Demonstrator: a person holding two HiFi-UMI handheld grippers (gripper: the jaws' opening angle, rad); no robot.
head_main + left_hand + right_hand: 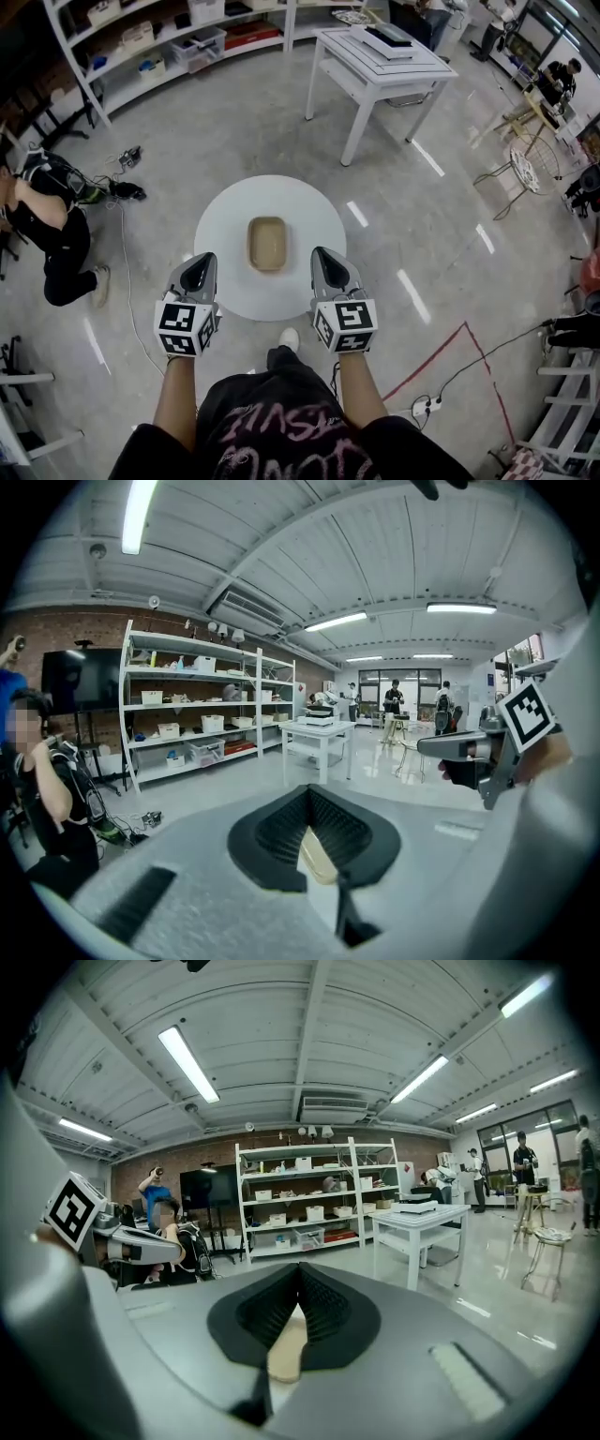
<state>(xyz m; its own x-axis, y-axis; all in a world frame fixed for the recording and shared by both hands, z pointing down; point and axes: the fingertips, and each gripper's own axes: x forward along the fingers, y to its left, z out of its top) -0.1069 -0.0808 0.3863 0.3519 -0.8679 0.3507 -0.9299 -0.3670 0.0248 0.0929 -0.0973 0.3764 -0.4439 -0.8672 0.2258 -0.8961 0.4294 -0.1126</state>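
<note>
L claw (202, 260) & R claw (324, 253): both pressed together, empty, held above near rim of round white surface (225, 211). Flank tan tray (267, 244), no contact; symmetric pose prob. puts tray within equal reach of both. Tray centred on surface, open side up. Room: glossy floor (187, 131), shelving (159, 42) behind, far white surface (380, 61), seated person (47, 225) at L.
</note>
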